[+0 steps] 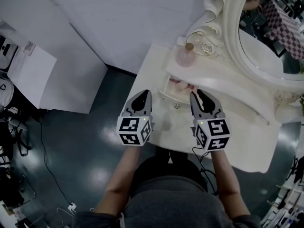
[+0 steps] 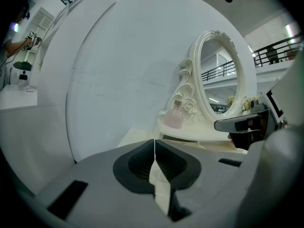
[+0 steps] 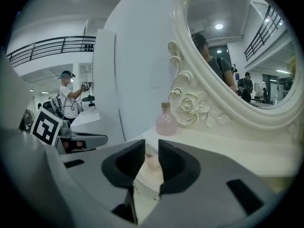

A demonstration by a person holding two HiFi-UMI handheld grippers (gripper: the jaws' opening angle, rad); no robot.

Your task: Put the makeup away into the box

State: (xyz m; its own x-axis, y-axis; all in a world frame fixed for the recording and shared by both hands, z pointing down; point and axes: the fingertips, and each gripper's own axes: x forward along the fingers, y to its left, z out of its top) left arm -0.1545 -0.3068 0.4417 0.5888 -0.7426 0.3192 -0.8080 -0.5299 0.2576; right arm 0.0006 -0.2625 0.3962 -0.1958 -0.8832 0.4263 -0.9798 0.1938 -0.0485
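Two hand-held grippers hover at the near edge of the table (image 1: 237,127), both empty. Left hand-held gripper (image 1: 146,95): jaws closed tip to tip. Right hand-held gripper (image 1: 194,96): jaws a narrow gap apart, gripping nothing; a pink item (image 3: 153,162) shows through the gap, lying beyond them in the open box (image 1: 167,91). Farther on, a pink bottle (image 1: 184,56) stands upright on the shelf at the foot of the mirror (image 1: 266,42), outside the box, ahead of the right jaws and well apart from them. Probable step: fetching this bottle. Widen the jaws past its body first, approach level, clasp below the neck, and clear the carved frame.
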